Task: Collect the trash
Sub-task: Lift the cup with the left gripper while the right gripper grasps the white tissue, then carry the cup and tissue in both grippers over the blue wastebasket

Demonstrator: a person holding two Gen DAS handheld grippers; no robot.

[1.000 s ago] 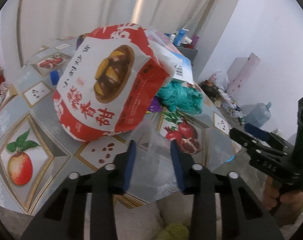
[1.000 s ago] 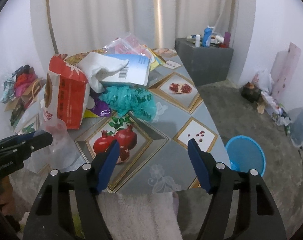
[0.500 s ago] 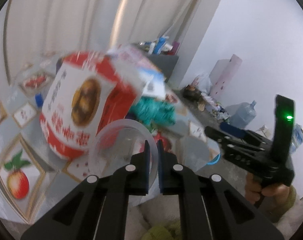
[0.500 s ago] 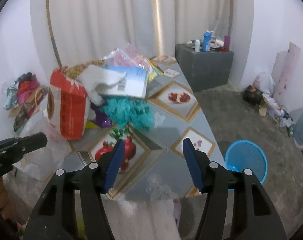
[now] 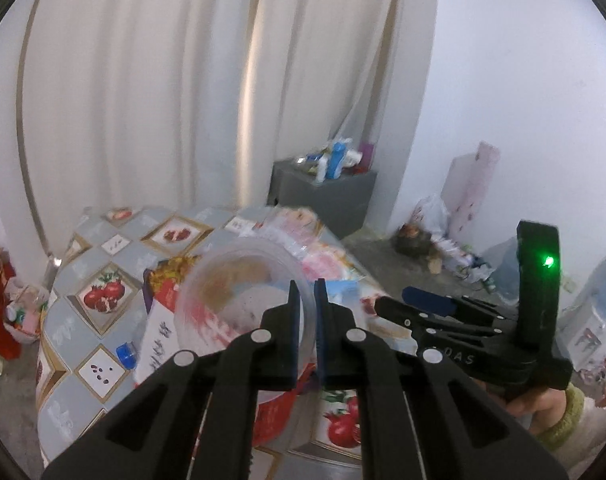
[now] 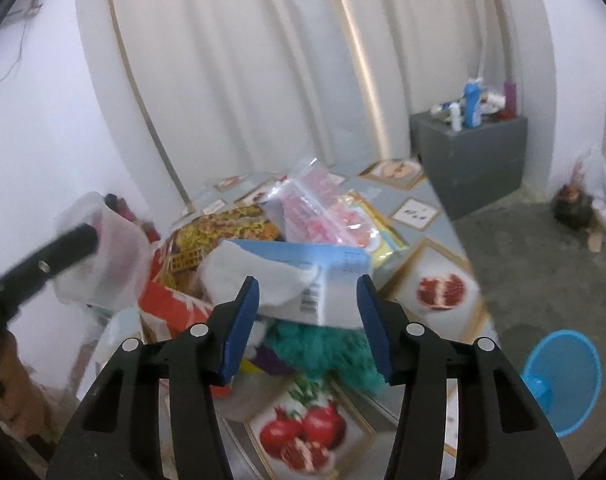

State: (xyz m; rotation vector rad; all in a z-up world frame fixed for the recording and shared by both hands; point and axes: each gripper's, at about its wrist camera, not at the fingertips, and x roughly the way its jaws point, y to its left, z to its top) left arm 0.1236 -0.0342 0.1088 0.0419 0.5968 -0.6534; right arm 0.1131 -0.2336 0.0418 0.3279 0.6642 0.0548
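The clear plastic cup (image 5: 243, 300) is off the bench (image 5: 83, 272) and in the air, its thin rim pinched between the pressed-together blue pads of the left tool (image 5: 307, 320); from the right wrist view the same cup (image 6: 103, 256) hangs at the tip of that tool, up beside the pile. So one piece of trash is picked up, but it is not yet binned: the blue wastebasket (image 6: 563, 380) sits on the floor beyond the bench's right-hand edge, well apart from the cup, and I cannot see into it to tell whether anything is already there.

Most of the job looks undone. A heap remains on the fruit-patterned bench: a red snack bag (image 6: 167, 304), a blue-and-white packet (image 6: 303, 276) with a barcode, a crumpled teal plastic bag (image 6: 327, 344), a clear zip bag (image 6: 319, 208) with pink contents, and a yellow patterned wrapper (image 6: 223, 232). A blue bottle cap (image 5: 125, 352) lies near the bench's edge.

The right tool (image 6: 307, 320) is half spread and its jaws are closing, with nothing between them; it points over the heap toward the blue-and-white packet, which I'd guess is the next pick. What is left, as I judge it: carry the cup to the basket, then clear the heap piece by piece.
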